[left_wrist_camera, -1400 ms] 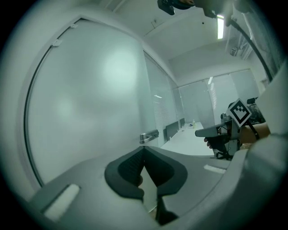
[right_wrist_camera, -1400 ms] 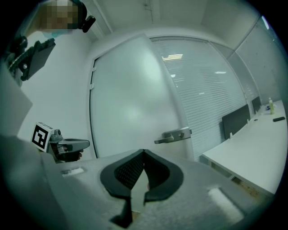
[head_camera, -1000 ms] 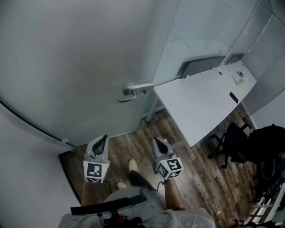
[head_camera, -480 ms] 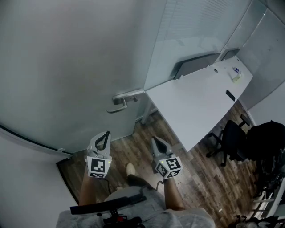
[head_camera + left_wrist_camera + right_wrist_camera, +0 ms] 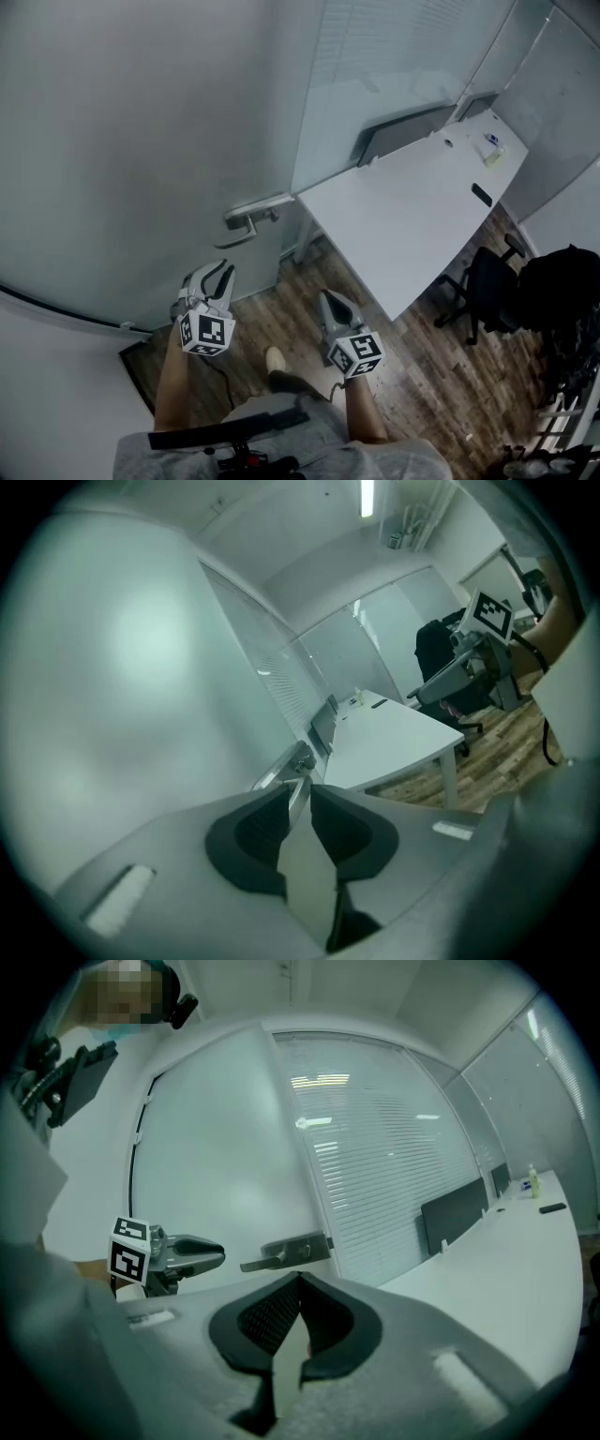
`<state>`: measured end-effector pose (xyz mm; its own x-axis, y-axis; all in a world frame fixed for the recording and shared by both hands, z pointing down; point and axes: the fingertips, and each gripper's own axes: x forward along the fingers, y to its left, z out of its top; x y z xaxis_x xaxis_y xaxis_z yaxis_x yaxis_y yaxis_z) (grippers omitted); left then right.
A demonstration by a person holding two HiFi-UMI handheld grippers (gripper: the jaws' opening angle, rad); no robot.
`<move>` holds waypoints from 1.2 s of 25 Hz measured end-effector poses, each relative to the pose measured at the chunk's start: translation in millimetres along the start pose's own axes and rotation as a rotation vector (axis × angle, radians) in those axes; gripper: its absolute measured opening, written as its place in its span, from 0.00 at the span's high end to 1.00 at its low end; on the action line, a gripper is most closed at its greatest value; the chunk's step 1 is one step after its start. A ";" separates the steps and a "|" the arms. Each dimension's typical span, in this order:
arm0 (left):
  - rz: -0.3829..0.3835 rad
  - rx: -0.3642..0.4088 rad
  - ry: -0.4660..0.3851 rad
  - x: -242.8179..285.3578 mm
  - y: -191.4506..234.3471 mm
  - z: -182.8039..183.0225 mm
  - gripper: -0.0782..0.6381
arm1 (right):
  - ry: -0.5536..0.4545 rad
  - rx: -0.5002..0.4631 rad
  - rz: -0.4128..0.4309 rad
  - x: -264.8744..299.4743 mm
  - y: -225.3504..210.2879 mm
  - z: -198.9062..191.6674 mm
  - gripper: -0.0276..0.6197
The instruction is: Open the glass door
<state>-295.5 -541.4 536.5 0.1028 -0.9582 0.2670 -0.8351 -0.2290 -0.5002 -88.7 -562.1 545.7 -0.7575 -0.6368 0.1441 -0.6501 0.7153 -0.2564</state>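
As its empty jaws part, the left gripper [image 5: 222, 272] aims at the door handle [image 5: 246, 232] just ahead; the right gripper [image 5: 333, 300] is clenched on nothing. This looks like the reach: next, straddle the handle and clamp.

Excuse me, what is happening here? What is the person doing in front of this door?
A person stands before a frosted glass door with a gripper in each hand. The left gripper points toward the door's lever handle without touching it. Its jaws have just been opening, and nothing is between them. The right gripper is beside it, farther from the handle, with its jaws shut and empty.
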 end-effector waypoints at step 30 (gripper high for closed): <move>-0.251 0.393 0.261 105.1 -10.0 -54.9 0.61 | 0.005 0.034 -0.080 1.5 -50.1 -2.4 0.95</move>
<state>-306.0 -630.3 614.8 0.0944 -0.8026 0.5891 -0.5316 -0.5409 -0.6518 -57.4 -598.2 561.0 -0.7037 -0.6899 0.1701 -0.7061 0.6521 -0.2762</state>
